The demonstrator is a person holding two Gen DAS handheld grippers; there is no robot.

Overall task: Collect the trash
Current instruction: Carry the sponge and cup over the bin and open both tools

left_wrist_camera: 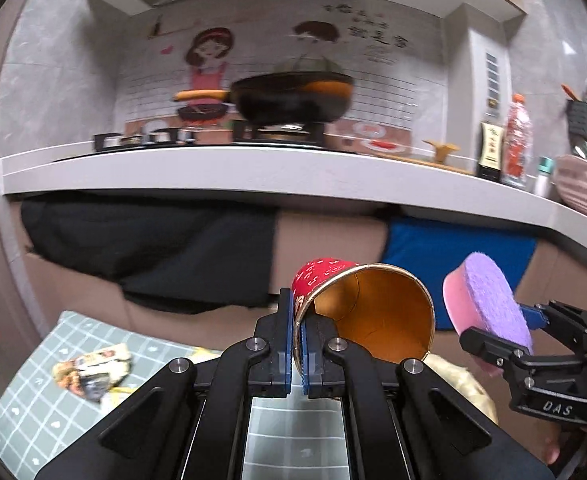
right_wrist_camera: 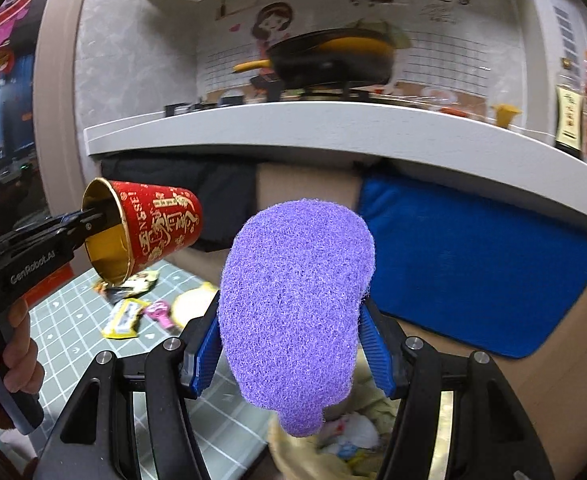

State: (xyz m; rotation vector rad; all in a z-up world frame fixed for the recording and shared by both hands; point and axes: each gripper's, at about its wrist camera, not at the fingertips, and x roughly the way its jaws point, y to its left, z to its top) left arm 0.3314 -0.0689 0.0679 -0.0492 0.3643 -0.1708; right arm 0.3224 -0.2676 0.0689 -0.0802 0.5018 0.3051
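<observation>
At lower centre of the left wrist view, the left gripper (left_wrist_camera: pixel 296 344) is clamped on the rim of a red paper cup (left_wrist_camera: pixel 357 312) tipped on its side. At right, the right gripper (left_wrist_camera: pixel 505 332) squeezes a purple sponge (right_wrist_camera: pixel 293 320), raised above the trash bag (right_wrist_camera: pixel 333 448).

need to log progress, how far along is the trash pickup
Done: some scraps already lie in the yellow bag. In hand: left tongs pinch the red cup; right tongs hold the purple sponge. Left: wrappers on the checked mat.
</observation>
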